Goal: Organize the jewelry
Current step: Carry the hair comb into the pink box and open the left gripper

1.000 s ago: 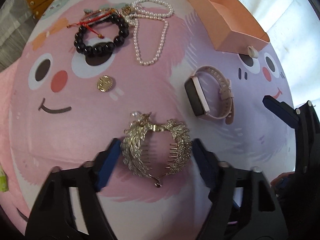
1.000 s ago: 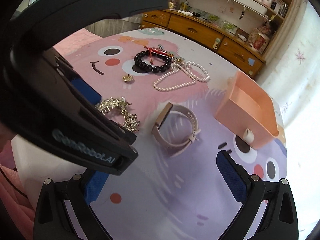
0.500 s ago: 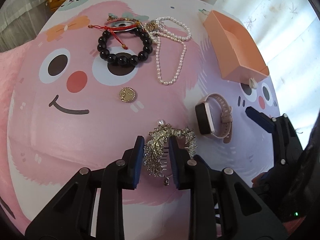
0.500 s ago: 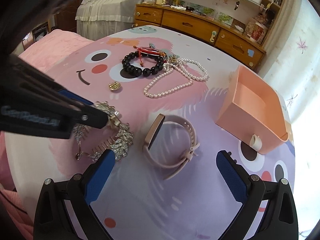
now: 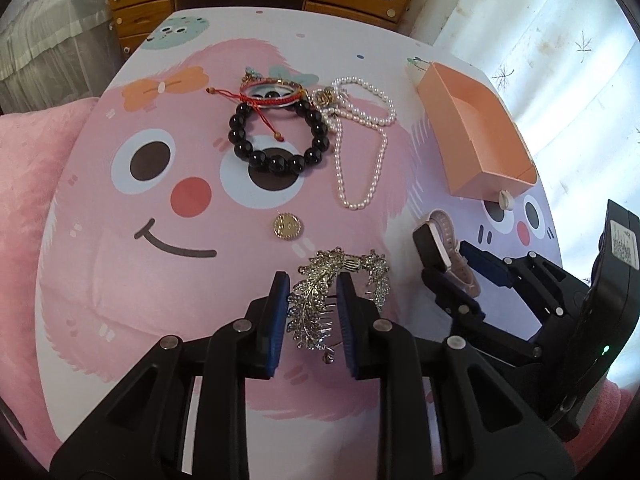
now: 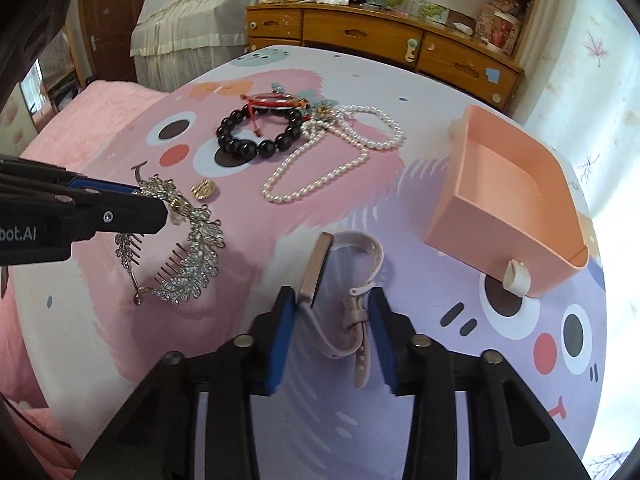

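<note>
While the left gripper (image 5: 312, 312) pinches one stiff, snaggy leaf of the rhinestone hair comb (image 5: 320, 300) near centre, the right gripper (image 6: 332, 332) has just been closing on the soft-strapped watch (image 6: 340, 292) rightward.

This is a bedroom in a home. A bed (image 6: 192, 20) with a frilled white cover stands at the far left, and a long wooden dresser (image 6: 380, 44) runs along the far wall, its top crowded with bottles and boxes. Near it sits a table (image 6: 420, 360) with a cartoon cloth, curtains (image 5: 560, 80) at the right.
</note>
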A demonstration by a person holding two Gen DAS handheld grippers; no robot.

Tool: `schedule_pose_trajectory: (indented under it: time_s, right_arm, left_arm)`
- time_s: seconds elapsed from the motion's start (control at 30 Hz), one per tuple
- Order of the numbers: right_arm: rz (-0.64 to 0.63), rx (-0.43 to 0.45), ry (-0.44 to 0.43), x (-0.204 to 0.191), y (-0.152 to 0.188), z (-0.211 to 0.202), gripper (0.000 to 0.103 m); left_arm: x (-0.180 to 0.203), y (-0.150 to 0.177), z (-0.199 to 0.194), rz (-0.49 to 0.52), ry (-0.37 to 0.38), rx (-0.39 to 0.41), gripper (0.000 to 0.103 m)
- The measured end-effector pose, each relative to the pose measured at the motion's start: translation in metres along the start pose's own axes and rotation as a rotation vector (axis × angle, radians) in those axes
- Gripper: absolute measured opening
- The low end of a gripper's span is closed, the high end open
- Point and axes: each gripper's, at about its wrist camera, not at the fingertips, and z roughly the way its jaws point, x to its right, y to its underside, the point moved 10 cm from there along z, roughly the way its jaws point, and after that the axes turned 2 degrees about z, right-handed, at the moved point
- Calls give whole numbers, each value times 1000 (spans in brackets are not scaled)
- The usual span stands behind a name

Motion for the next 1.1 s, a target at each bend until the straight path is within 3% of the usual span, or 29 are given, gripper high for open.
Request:
schedule_pose_trajectory:
  time_s: [0.33,0.37,0.4,0.43,0.63,0.93,1.03,1.1]
  right_arm:
    - [81,143,-3,35,-52,-56,32]
    - [87,163,2,40,-58,-62,30]
    - [93,186,14,47,-66,-70,16]
    - [98,198,12,51,-71,-74,8]
    - [135,241,54,84,-92,-93,7]
    - [173,180,73,114,-68,-89,7]
    - [189,160,75,119,-49,-83,7]
    - [199,140,80,120,-40,-75,7]
  left_arm:
    - [31,-57,-35,83,70,147,21]
    - [37,-66,-40,90,84,166,21]
    - [43,-75,-44,99,99,188,21]
    - [49,-82,-47,108,111,205,21]
    - [88,-133,-57,159,176,314,21]
    - [158,-169,-32,239,281,325,21]
    - [182,-174,-14,247,310,289,21]
    - [193,-174,0,256,312,250,28]
